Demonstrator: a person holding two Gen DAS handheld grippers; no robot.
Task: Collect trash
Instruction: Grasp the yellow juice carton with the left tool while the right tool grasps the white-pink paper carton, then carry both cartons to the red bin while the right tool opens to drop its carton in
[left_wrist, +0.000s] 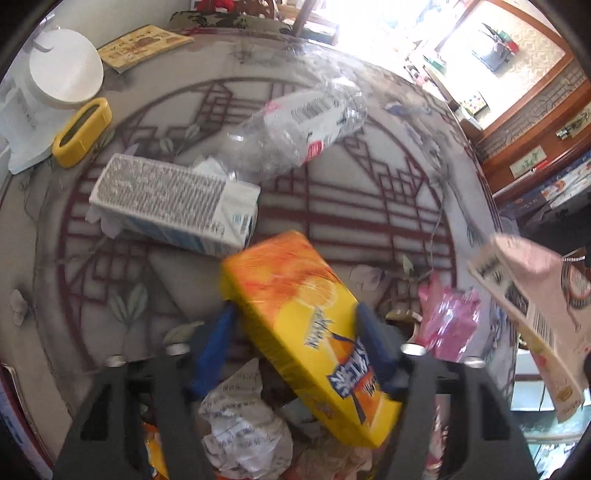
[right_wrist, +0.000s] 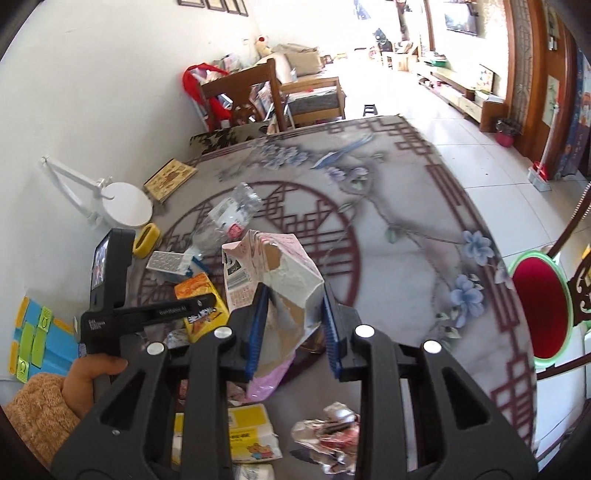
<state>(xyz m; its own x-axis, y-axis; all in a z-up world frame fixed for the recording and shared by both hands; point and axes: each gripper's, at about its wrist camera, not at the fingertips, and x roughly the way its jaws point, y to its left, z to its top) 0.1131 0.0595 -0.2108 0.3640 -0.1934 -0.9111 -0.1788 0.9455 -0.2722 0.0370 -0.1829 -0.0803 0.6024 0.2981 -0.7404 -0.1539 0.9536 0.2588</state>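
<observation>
My left gripper is shut on an orange-yellow juice carton, held tilted above a pile of trash with crumpled paper. The carton also shows in the right wrist view, with the left gripper on it. My right gripper is shut on a torn pink-and-white carton, seen blurred at the right in the left wrist view. On the table lie a white-and-blue carton, a crushed clear bottle and a pink wrapper.
A patterned tablecloth covers the table. A white lamp base, a yellow holder and a wooden board stand at the far left. A yellow-white pack and crumpled foil lie below my right gripper. Chairs stand behind.
</observation>
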